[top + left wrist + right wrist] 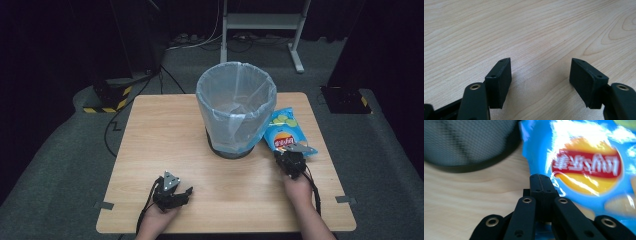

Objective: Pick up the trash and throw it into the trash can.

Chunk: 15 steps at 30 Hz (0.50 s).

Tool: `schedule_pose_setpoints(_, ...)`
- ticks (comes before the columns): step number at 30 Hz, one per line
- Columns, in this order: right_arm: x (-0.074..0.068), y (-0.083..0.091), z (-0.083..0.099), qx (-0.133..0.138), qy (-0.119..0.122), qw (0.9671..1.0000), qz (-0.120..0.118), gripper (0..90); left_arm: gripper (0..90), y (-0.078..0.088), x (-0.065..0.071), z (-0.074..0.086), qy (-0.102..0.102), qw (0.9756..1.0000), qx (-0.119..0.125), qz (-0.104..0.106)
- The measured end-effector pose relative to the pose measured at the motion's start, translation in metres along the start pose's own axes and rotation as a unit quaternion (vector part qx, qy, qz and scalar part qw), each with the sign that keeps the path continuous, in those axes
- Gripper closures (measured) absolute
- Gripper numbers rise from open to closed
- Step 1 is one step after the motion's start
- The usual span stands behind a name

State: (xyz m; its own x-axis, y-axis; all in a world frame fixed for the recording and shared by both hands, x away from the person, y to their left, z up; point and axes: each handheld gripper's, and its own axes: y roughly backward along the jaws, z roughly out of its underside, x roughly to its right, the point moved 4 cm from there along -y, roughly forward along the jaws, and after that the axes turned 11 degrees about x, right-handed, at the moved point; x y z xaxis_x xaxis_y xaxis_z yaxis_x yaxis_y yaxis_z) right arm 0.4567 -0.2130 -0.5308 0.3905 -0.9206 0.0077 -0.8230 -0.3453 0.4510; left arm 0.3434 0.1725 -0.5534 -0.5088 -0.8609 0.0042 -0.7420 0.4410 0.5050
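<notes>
Your right hand-held gripper (541,185) has its jaws pressed together on the lower edge of the glossy blue crisp bag (584,157), so it is clamped on that bag. The bag's front carries a red banner across a yellow disc with white characters; they appear upside down and blurred in the right gripper view, too soft to read. In the high view the blue crisp bag (282,131) lies on the light wooden desk (150,130) at your right, its upper end with green and yellow shapes leaning against the round black waste bin lined with a pale translucent plastic bag (235,107). Part of the bag's lower end is covered by your right hand-held gripper (291,159).

Your left hand-held gripper (172,192) sits low over the near left of the desk, well apart from the bin and bag. In the left gripper view its jaws stand wide apart with bare wood grain (529,32) between them.
</notes>
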Motion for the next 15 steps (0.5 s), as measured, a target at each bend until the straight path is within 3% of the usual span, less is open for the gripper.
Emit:
schedule_pose_setpoints(2, -0.004, 0.004, 0.0, 0.003, 0.002, 1.0, -0.002, 90.0, 34.2, 0.0, 0.0, 0.0, -0.001, 1.0, 0.0, -0.001)
schedule_pose_setpoints(3, -0.014, 0.013, 0.002, 0.008, 0.01, 0.9999, -0.01, 90.0, 34.3, 0.0, 0.0, 0.0, -0.002, 1.0, -0.001, -0.001)
schedule_pose_setpoints(6, -0.026, 0.023, 0.006, 0.011, 0.02, 0.9997, -0.011, 90.0, 34.3, 0.0, 0.0, 0.0, -0.003, 1.0, 0.0, 0.0)
schedule_pose_setpoints(15, -0.03, 0.041, 0.006, 0.036, 0.015, 0.9992, -0.006, 90.0, 34.2, 0.0, 0.0, 0.0, -0.005, 1.0, -0.001, -0.001)
